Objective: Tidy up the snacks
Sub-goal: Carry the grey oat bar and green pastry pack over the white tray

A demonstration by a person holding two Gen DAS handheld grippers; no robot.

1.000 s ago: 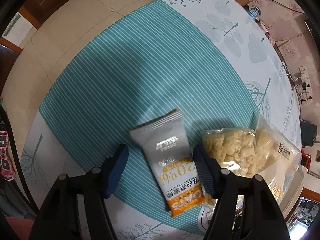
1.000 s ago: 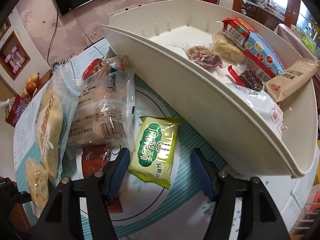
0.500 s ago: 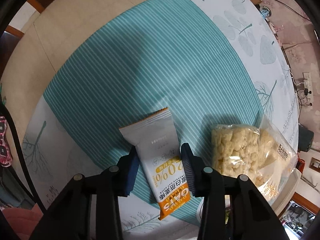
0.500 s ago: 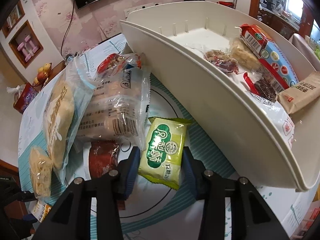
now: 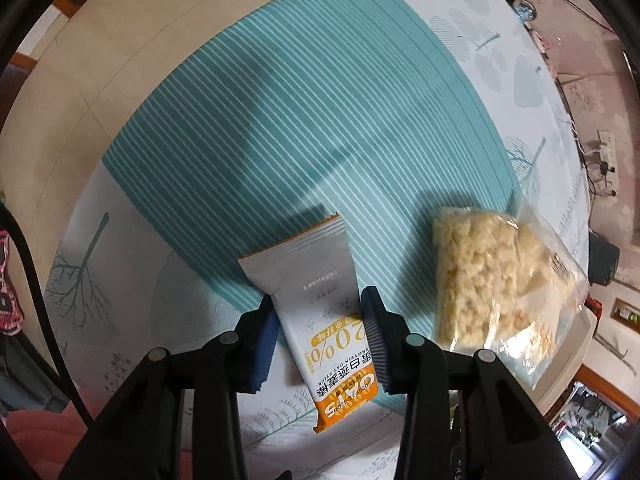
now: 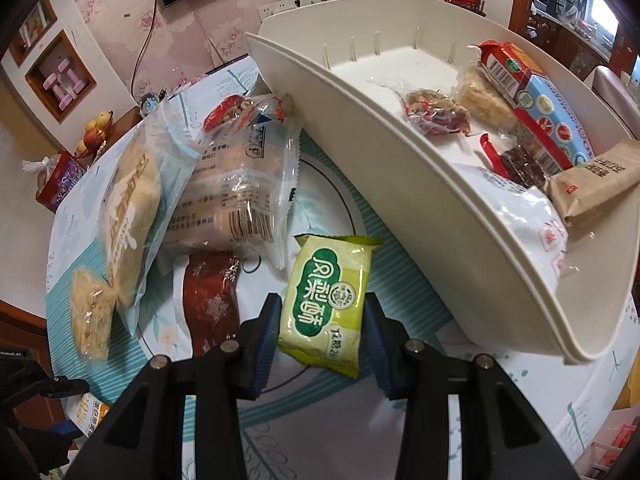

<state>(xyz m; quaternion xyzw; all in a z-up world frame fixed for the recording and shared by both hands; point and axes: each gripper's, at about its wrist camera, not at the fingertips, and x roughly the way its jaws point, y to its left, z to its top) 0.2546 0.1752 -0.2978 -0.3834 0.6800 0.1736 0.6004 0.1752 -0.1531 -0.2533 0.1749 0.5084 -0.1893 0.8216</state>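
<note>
Gripping a white and orange oat bar at its middle, the left gripper has its blue jaws clenched on the wrapper's two long edges; the print, seen upside down, reads "OATS" and "20%" with Chinese characters too small to make out. The bar lies flat on the teal-striped worktop, its near end hidden between the jaws. Just beside it sits a clear bag of puffed snacks, its label cut off by the frame's edge. The right gripper likewise clamps a green pastry packet bearing large Chinese characters. Near that packet stands a cream bin holding several snacks, among them a red and blue box. A dark red packet lies beside the left jaw, under clear bags of cakes.
</note>
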